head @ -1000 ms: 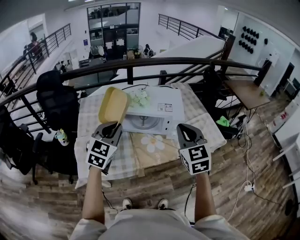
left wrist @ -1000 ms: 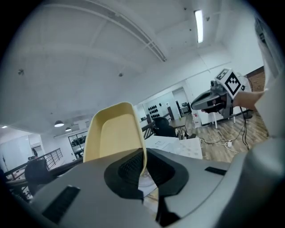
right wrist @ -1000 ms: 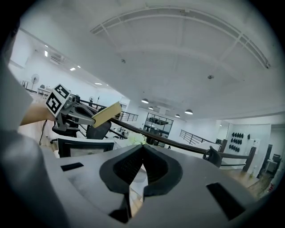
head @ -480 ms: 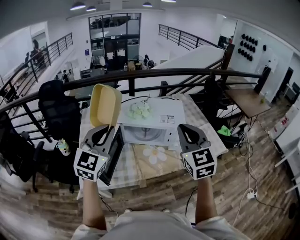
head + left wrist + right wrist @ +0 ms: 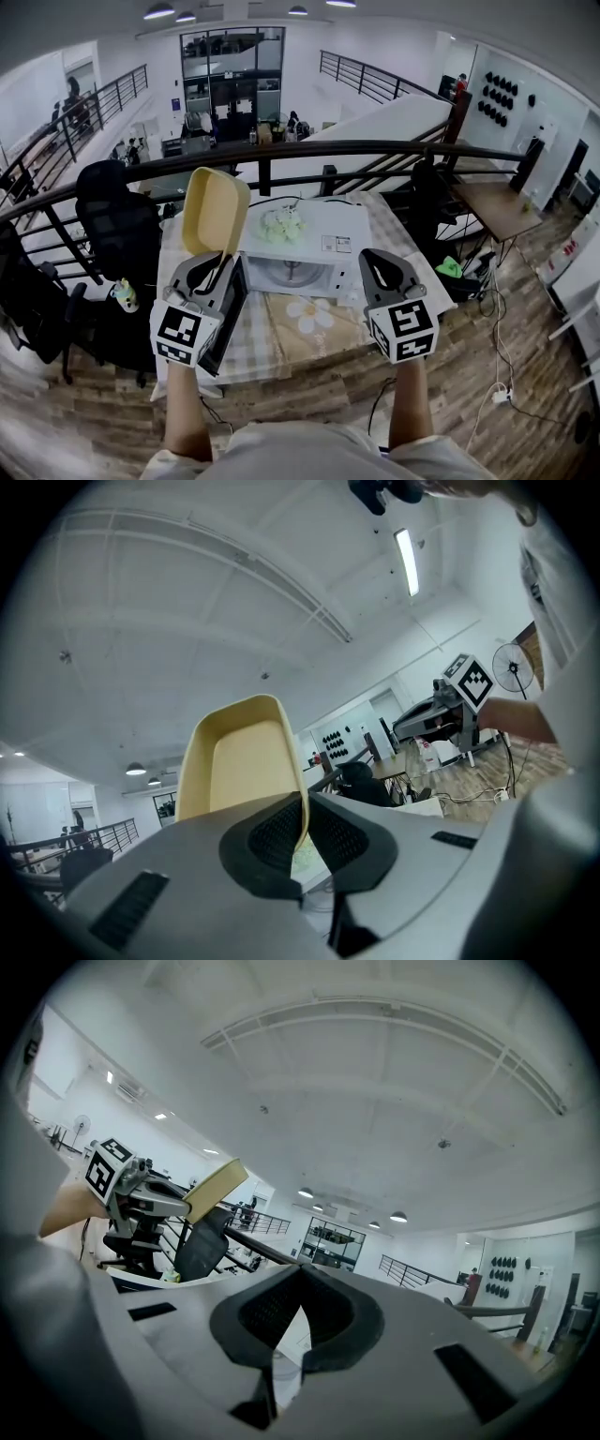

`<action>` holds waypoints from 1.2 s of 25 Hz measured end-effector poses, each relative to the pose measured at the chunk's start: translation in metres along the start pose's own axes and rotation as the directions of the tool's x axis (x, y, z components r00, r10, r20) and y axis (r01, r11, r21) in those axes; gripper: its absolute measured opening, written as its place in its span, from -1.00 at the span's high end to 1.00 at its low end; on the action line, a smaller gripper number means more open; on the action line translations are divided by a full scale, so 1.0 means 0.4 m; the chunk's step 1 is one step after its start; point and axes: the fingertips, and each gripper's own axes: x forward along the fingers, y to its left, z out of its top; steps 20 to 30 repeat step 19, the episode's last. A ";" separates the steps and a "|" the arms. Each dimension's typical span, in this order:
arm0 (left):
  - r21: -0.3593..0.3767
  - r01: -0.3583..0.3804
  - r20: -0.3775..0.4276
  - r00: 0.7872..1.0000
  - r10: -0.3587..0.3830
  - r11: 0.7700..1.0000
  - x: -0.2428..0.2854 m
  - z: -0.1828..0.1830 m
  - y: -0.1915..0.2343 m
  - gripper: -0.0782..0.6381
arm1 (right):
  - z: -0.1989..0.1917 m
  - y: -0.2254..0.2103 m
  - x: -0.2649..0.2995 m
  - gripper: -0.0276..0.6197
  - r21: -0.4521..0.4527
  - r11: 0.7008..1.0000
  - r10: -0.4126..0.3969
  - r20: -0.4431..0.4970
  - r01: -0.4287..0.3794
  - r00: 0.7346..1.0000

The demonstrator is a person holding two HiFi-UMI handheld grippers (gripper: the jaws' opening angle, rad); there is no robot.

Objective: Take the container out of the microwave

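Note:
A pale yellow container (image 5: pixel 217 210) is held upright in the air, left of the white microwave (image 5: pixel 319 239). My left gripper (image 5: pixel 217 262) is shut on its lower rim. In the left gripper view the container's wall (image 5: pixel 239 766) stands pinched between the two pads, at my left gripper (image 5: pixel 303 834). The microwave's dark door (image 5: pixel 230 311) hangs open to the left, and the glass turntable (image 5: pixel 295 272) inside shows bare. My right gripper (image 5: pixel 377 260) hovers in front of the microwave's right side, shut with nothing in it. In the right gripper view, that gripper (image 5: pixel 298 1321) points up at the ceiling.
The microwave stands on a table with a checked cloth (image 5: pixel 258 342) and a flower mat (image 5: pixel 314 314). A pale green bunch (image 5: pixel 281 223) lies on the microwave. A black railing (image 5: pixel 309 150) runs behind the table; a black office chair (image 5: pixel 117 211) stands to the left.
My left gripper has lifted the container up and to the left, away from the microwave's mouth. The right gripper has barely moved. In the last half second little differs.

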 end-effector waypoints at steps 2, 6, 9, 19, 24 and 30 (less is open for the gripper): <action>0.003 0.006 -0.008 1.000 -0.006 1.000 0.009 -0.007 -0.005 0.69 | -0.005 -0.001 0.003 0.88 0.002 1.000 0.001 -0.003 -0.001 1.000; 0.003 0.016 -0.008 1.000 -0.016 1.000 0.023 -0.006 -0.012 0.69 | -0.016 -0.005 0.010 0.88 0.004 1.000 0.004 -0.013 -0.004 1.000; 0.004 0.020 -0.007 1.000 -0.020 1.000 0.027 -0.006 -0.012 0.69 | -0.019 -0.004 0.014 0.88 0.004 1.000 0.004 -0.018 -0.004 1.000; -0.003 0.032 -0.011 0.999 -0.032 0.999 0.039 -0.026 -0.006 0.69 | -0.035 0.006 0.034 0.88 -0.001 1.000 0.006 -0.034 -0.006 0.999; -0.003 0.032 -0.011 0.999 -0.032 0.999 0.039 -0.026 -0.006 0.69 | -0.035 0.006 0.034 0.88 -0.001 1.000 0.006 -0.034 -0.006 0.999; -0.003 0.032 -0.011 0.999 -0.032 0.999 0.039 -0.026 -0.006 0.69 | -0.035 0.006 0.034 0.88 -0.001 1.000 0.006 -0.034 -0.006 0.999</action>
